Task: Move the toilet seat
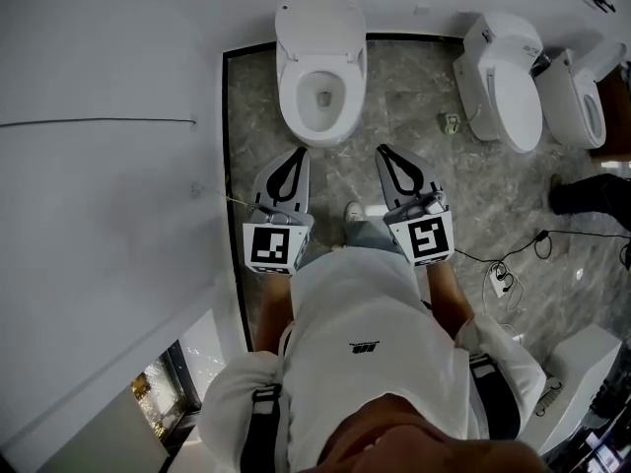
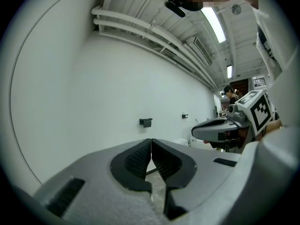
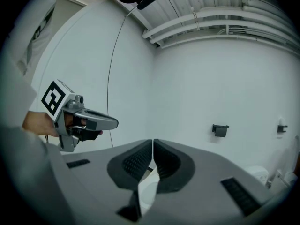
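Open white bowl (image 1: 323,98) with toilet seat (image 1: 292,92) down on its rim, just ahead of left gripper (image 1: 298,152) and right gripper (image 1: 385,150), each with jaws pressed together, holding nothing; wall (image 1: 118,185) close at left, bare marble floor (image 1: 414,101) at right.

White T-shirt (image 1: 360,304) with a small dark logo (image 1: 365,344), black straps (image 1: 258,424), perhaps a white shoe (image 1: 353,211). The grey left gripper (image 1: 296,156) and right gripper (image 1: 386,154) carry black-and-white marker cubes (image 1: 271,247).

Toilet (image 1: 320,67) beyond left gripper (image 1: 296,153), right gripper (image 1: 385,151)
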Tool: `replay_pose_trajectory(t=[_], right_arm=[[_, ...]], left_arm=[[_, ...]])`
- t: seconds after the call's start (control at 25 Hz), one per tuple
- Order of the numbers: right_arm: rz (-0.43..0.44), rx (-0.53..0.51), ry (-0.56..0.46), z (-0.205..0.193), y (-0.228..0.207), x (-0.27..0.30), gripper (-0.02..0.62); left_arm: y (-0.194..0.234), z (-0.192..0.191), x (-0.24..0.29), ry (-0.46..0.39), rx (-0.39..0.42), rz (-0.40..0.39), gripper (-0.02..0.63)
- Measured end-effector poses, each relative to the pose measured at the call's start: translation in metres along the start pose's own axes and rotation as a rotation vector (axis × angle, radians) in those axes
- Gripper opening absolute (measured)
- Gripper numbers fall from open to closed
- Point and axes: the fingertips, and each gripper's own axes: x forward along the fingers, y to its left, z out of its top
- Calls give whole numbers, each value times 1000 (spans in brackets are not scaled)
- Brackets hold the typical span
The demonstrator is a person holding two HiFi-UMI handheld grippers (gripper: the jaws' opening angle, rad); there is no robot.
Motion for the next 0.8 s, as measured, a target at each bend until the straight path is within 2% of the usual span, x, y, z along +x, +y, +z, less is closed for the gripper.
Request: replay_pose_trajectory(t=[0.52,0.64,0.8], right_arm=[[11,27,-12,-2,-32,62,31],[8,26,-32,-1,-27,79,31],[-20,24,-29,-10,-17,107,31]], left_arm=[[36,9,54,-32,-8,3,29],[53,-2,60,-36,-45,-15,29],[80,-18,76,-29,-21,-45,29]])
